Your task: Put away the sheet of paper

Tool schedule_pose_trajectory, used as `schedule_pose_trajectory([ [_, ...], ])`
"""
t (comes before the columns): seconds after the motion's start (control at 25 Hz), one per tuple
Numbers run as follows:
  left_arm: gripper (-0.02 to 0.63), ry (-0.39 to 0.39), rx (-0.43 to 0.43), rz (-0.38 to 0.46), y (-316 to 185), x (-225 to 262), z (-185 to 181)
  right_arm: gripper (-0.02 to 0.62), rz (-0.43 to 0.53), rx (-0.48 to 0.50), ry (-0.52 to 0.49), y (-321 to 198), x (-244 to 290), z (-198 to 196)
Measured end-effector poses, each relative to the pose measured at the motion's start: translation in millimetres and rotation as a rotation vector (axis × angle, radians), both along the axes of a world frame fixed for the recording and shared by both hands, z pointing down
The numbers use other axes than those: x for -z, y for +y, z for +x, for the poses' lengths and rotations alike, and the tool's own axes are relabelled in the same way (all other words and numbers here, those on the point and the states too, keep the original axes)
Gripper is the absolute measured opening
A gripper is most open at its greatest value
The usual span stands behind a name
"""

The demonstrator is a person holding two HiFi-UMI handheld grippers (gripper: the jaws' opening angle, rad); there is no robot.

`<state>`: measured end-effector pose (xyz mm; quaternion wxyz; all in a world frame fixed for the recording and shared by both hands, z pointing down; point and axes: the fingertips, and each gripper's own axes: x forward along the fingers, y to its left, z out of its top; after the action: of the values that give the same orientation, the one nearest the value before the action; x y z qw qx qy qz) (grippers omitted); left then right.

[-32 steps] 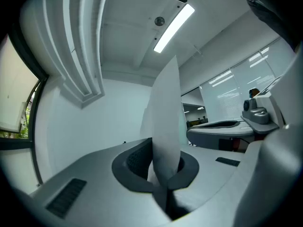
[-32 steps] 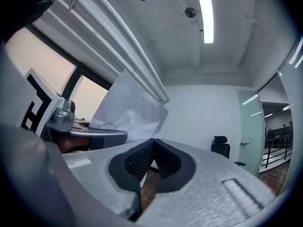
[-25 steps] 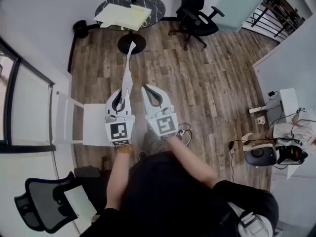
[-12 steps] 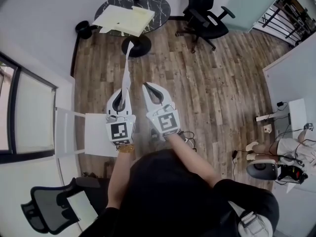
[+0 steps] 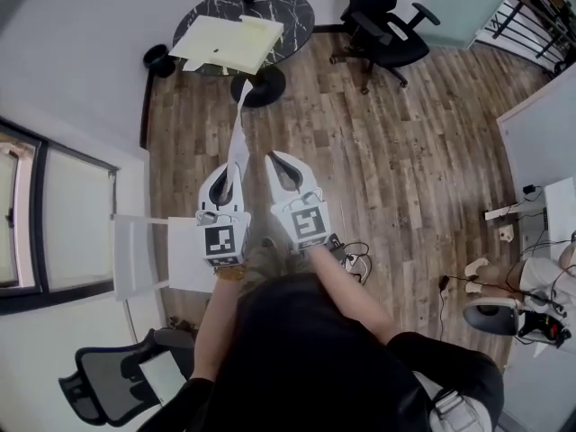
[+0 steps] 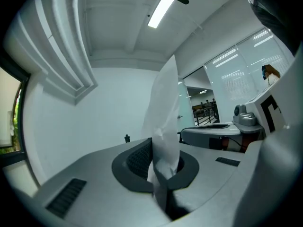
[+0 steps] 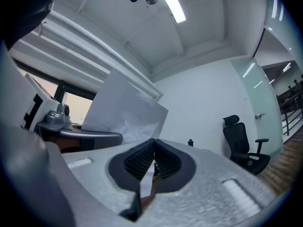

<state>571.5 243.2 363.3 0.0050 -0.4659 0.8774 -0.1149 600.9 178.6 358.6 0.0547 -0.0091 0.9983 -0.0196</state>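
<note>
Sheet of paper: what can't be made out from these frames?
- Sheet of paper: edge-on in the head view; lower edge buried in the left hand-held gripper.
- Pale stack on the round table: head view, too small to tell sheets from folder.
- White sliver behind the right hand-held gripper's pads: right gripper view, paper or background unclear.

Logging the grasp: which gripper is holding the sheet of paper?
The left gripper: its fingers pinch the sheet of paper; the right gripper is shut, empty.
</note>
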Motion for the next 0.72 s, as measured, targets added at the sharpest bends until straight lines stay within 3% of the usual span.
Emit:
schedule_pose_trajectory([
  [0.24,0.009,0.037,-0.007,0.010,-15.4,-12.4,-26.0,-0.002,0.005,-0.012,0.038,-13.0,-10.6,-25.1],
  [0.72,0.009,0.099,-0.080,0.086,-67.4,-18.3,-146.8,-0.002,0.098,-0.079,0.094,-56.2,-14.0,-135.8],
])
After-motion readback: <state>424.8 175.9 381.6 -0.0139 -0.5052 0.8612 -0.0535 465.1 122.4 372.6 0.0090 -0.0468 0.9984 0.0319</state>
